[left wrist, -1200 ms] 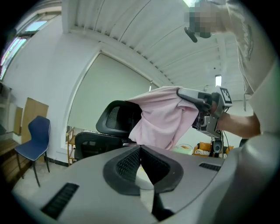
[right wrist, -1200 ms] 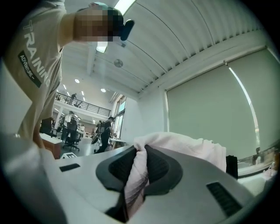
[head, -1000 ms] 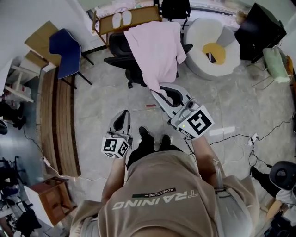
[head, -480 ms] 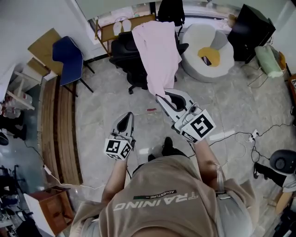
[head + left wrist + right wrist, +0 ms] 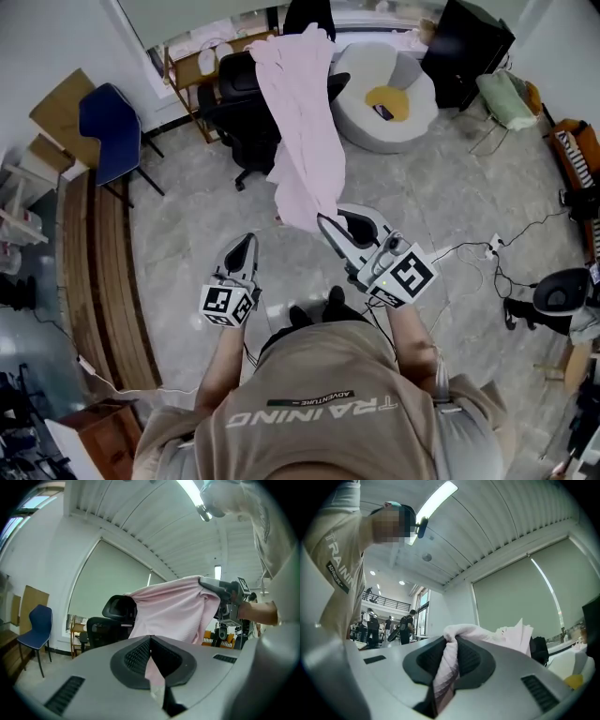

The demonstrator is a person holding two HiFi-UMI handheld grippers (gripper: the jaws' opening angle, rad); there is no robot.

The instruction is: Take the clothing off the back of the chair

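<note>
Backing off, we hold right tool [image 5: 328,223] clamped on shirt [image 5: 302,141], now stretched further off chair [image 5: 225,103], nearly free; left tool [image 5: 242,248] closed, empty.

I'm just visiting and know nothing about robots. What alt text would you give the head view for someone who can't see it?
From above, a pink garment stretches from the back of a black office chair down to the right gripper, whose fingers pinch its lower end. The left gripper, shut, holds nothing beside it.
</note>
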